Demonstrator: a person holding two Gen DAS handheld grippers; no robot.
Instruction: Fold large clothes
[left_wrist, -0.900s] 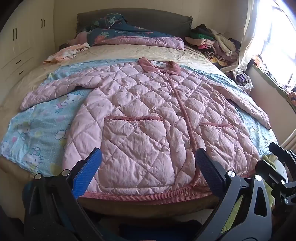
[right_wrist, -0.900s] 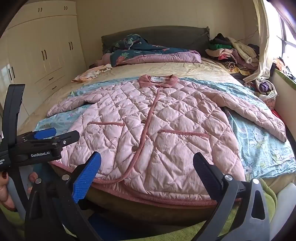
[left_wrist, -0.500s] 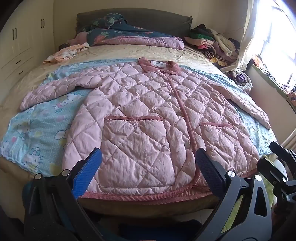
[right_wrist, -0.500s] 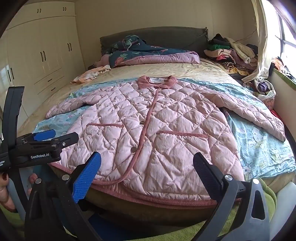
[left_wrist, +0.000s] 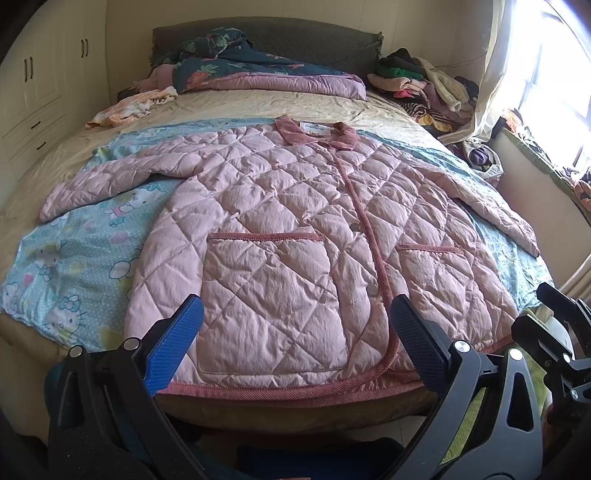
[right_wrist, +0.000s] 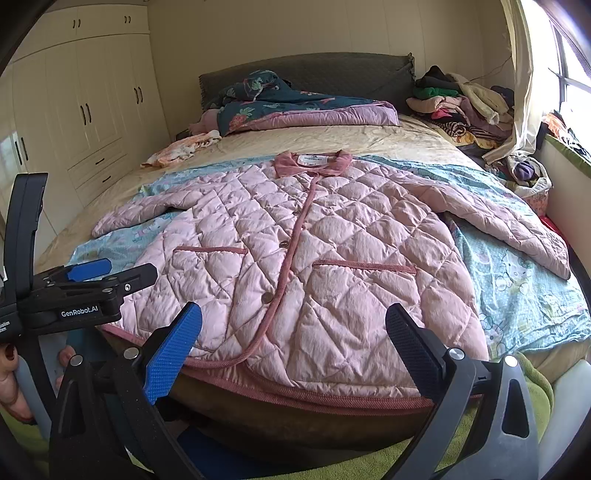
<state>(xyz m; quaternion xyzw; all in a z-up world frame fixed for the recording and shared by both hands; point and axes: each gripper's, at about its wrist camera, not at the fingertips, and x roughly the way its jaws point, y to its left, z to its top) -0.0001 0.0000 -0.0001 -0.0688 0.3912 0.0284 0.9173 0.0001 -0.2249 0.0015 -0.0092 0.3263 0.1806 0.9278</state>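
We see a pink quilted jacket (left_wrist: 280, 236) spread flat, front side up and buttoned, on the bed (left_wrist: 258, 107). It lies on a light blue cartoon-print sheet (left_wrist: 74, 266), with its dark pink collar (left_wrist: 317, 131) toward the headboard (left_wrist: 266, 37) and its hem at the foot edge of the bed. Both sleeves are stretched out to the sides of the jacket. Our left tool (left_wrist: 295, 343) hangs just short of the jacket's hem, its jaws wide apart with nothing between them. Our right tool (right_wrist: 293, 349) sits beside it, also at the hem and also spread wide and empty. Beyond the jacket's collar, a folded floral quilt (right_wrist: 295, 107) lies against the headboard, and a heap of clothes (right_wrist: 461, 103) fills the corner beside it.
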